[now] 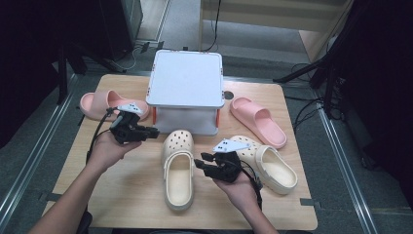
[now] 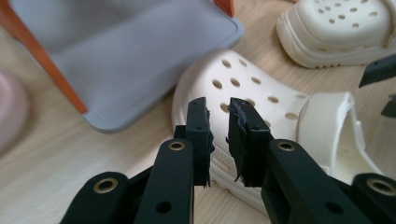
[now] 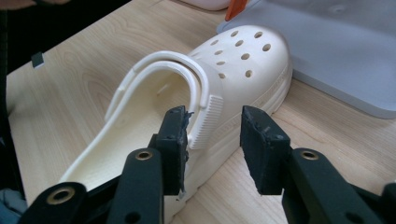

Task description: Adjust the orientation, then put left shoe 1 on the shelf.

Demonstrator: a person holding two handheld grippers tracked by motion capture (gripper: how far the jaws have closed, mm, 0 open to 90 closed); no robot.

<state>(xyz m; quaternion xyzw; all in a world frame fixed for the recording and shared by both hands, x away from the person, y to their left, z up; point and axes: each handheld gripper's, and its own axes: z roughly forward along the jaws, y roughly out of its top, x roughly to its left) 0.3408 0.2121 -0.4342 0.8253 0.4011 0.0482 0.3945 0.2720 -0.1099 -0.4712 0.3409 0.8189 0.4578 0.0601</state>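
A cream clog (image 1: pixel 178 171) lies on a wooden table (image 1: pixel 122 195), just in front of a white box (image 1: pixel 185 80) that serves here as the landmark. The clog's long axis runs straight away from the person toward the box: its rounded, holed toe points at the box and nearly touches its front wall, and its open heel points back toward the person. Its heel strap is folded forward over the top. The left gripper (image 1: pixel 146 132) hovers beside the box's front left corner, aimed sideways at the clog's toe; its jaws stand a narrow gap apart with nothing between them. The right gripper (image 1: pixel 200 163) sits farther from the box, just beside the clog's right edge near the strap hinge, and seems the nearer of the two. Its jaws are about half open and empty, the clog's side rim just ahead of the gap. A second cream clog (image 1: pixel 270 165) and two pink slides (image 1: pixel 257 120) lie around the box.
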